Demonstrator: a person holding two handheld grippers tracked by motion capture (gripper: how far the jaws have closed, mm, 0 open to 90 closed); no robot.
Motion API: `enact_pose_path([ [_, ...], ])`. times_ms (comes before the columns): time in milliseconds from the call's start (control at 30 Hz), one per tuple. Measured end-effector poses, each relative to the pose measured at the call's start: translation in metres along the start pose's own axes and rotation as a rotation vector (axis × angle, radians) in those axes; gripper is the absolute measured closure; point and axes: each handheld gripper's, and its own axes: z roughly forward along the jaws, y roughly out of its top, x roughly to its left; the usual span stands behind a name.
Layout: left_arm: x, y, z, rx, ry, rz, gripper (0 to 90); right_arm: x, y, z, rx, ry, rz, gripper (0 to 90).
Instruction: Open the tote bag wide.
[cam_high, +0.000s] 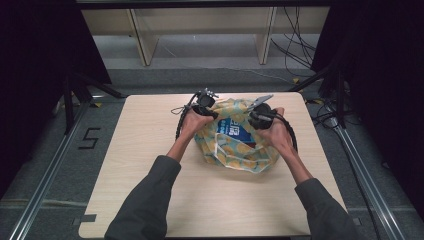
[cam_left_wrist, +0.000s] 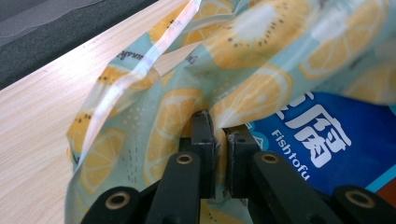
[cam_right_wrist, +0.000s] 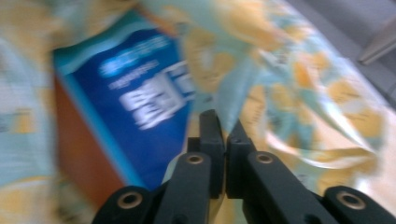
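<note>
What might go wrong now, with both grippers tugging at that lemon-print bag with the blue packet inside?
1. The left gripper pinches only a thin fold of the lemon-print plastic bag; the film may slip out or tear.
2. The right gripper is shut on the opposite rim; pulling the two apart could stretch or rip the mouth.
3. The blue Fish tofu packet lies at the opening and might slide onto the wooden table.

The person wears dark grey long sleeves (cam_high: 150, 195) that end at the forearms. Each hand carries a black gripper: the left gripper (cam_high: 204, 104) and the right gripper (cam_high: 260, 117). A black cable (cam_high: 291, 134) loops from each. The black fingers (cam_left_wrist: 204, 140) are flat, on arms with brass-coloured rivets.
</note>
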Motion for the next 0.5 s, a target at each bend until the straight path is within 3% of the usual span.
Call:
enact_pose_path([
  [33, 0.0, 0.0, 0.0, 0.0, 0.0, 0.0, 84.3, -0.008, 0.002, -0.001, -0.007, -0.014, 0.03, 90.0],
  [67, 0.001, 0.0, 0.0, -0.003, -0.007, 0.001, 84.3, -0.008, 0.002, -0.001, -0.007, -0.014, 0.03, 90.0],
  [133, 0.001, 0.0, 0.001, -0.009, -0.018, 0.002, 84.4, -0.028, 0.007, -0.001, -0.038, -0.043, 0.083, 90.0],
  [167, -0.001, 0.0, 0.003, -0.019, -0.026, 0.005, 84.5, -0.045, 0.009, 0.002, -0.044, -0.072, 0.107, 90.0],
  [200, -0.001, 0.0, 0.003, -0.019, -0.026, 0.005, 84.4, -0.045, 0.009, 0.002, -0.044, -0.072, 0.107, 90.0],
  [233, -0.006, 0.001, 0.007, -0.019, -0.018, 0.022, 84.4, -0.054, 0.01, 0.009, -0.048, -0.076, 0.121, 90.0],
  [367, -0.009, 0.002, 0.016, 0.009, 0.018, 0.063, 84.2, -0.061, 0.008, 0.028, -0.004, -0.097, 0.129, 90.0],
  [433, -0.008, 0.001, 0.026, 0.024, 0.026, 0.044, 83.9, -0.063, 0.002, 0.047, 0.054, -0.112, 0.123, 90.0],
  [500, -0.007, 0.0, 0.029, 0.028, 0.032, 0.04, 83.8, -0.061, 0.0, 0.052, 0.08, -0.128, 0.126, 89.9],
])
